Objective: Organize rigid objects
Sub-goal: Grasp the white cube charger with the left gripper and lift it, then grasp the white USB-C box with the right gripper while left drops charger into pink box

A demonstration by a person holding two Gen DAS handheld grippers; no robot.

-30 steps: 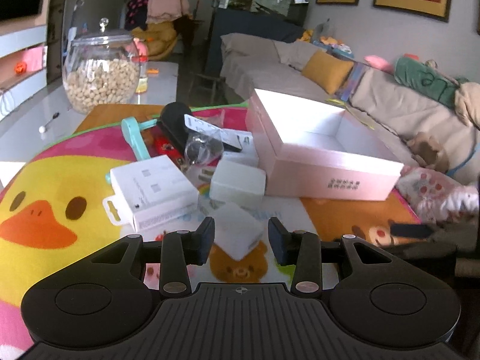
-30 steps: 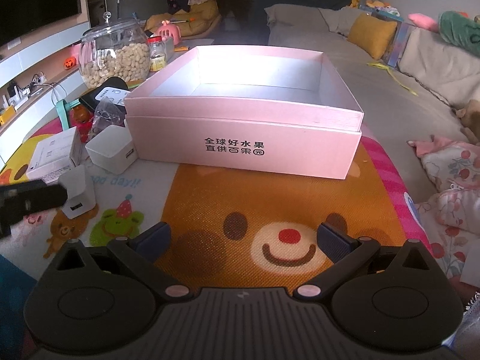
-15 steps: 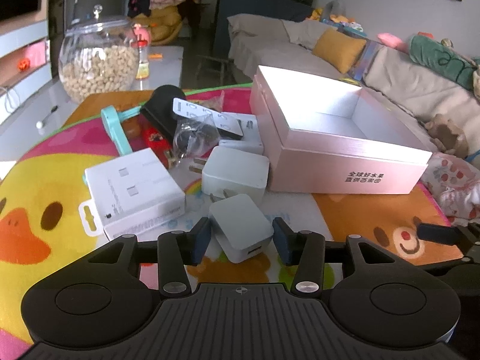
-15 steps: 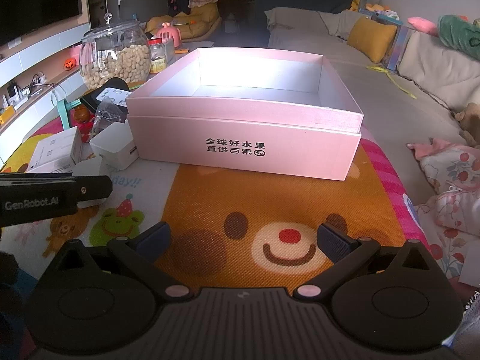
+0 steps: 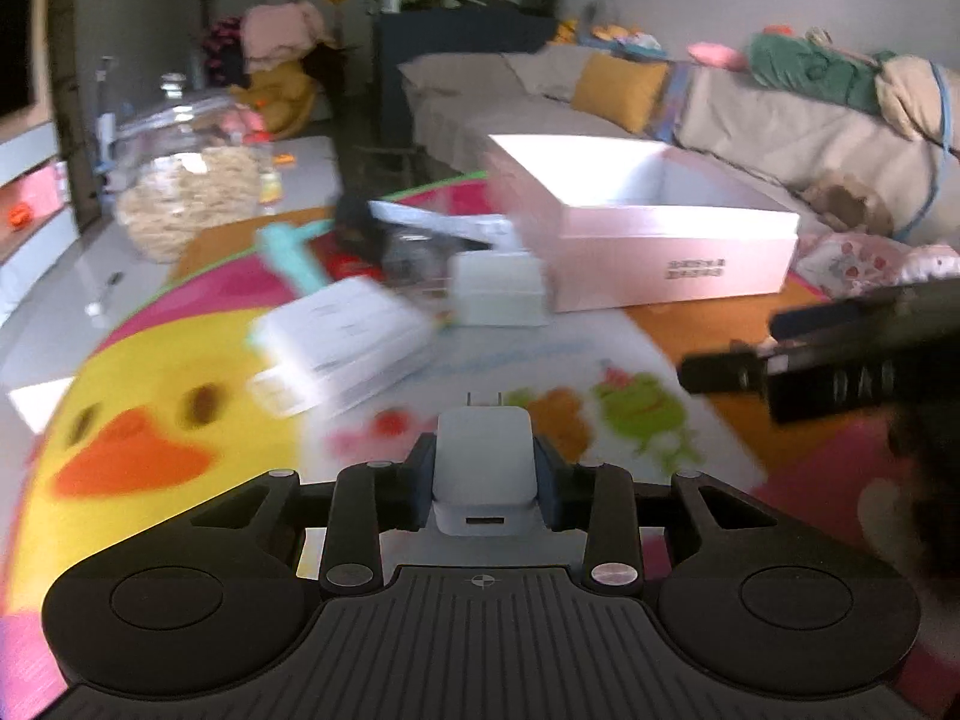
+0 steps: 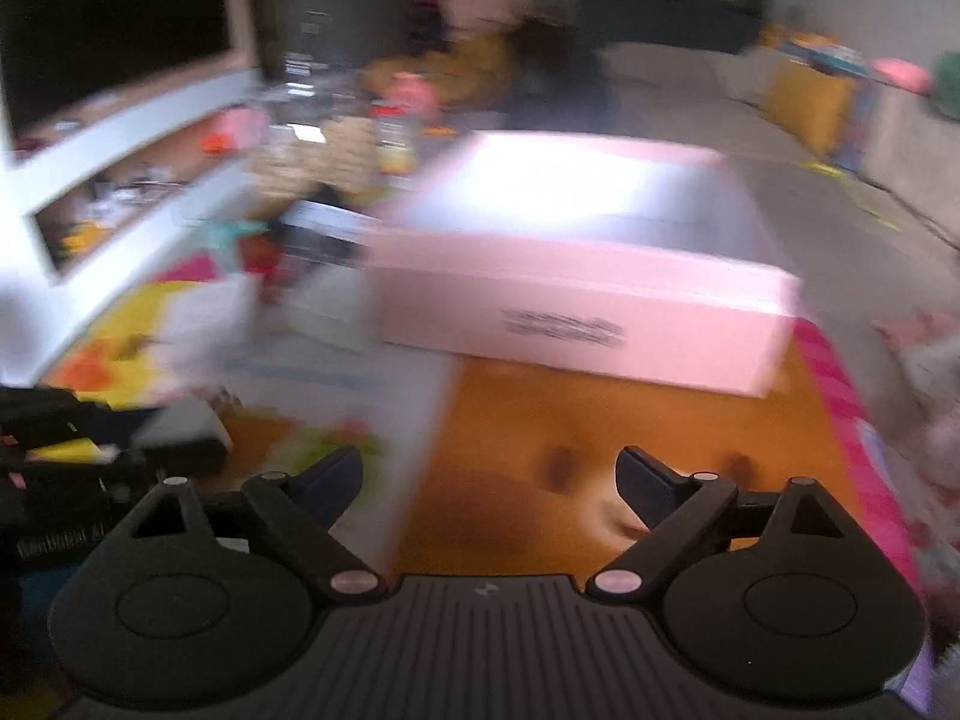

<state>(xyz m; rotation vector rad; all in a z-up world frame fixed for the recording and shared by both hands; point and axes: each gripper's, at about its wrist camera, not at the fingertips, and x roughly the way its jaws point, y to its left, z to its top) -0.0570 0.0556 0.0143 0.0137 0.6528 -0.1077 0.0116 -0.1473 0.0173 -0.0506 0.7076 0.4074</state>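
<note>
A small white charger [image 5: 483, 471] with its prongs pointing away sits between the blue pads of my left gripper [image 5: 484, 450], whose jaws are closing and press on its two sides above the cartoon mat. The open pink box [image 5: 672, 267] stands at the back right of the mat, blurred in the right wrist view as the pink box [image 6: 576, 306]. My right gripper [image 6: 489, 462] hovers over the orange bear print in front of the box; its jaws are closing a little, still wide, with nothing between them. It also shows as dark fingers [image 5: 726, 369] at the right edge.
A second white charger [image 5: 498, 294], a flat white carton [image 5: 342, 342], a teal tool [image 5: 294, 258] and dark clutter lie left of the box. A glass jar of nuts [image 5: 192, 204] stands at the back left. A sofa [image 5: 750, 120] runs behind.
My left gripper has shut on the small white charger and drawn it back from the pile. The right gripper's jaws have narrowed slightly and its view has swung; both views are blurred.
</note>
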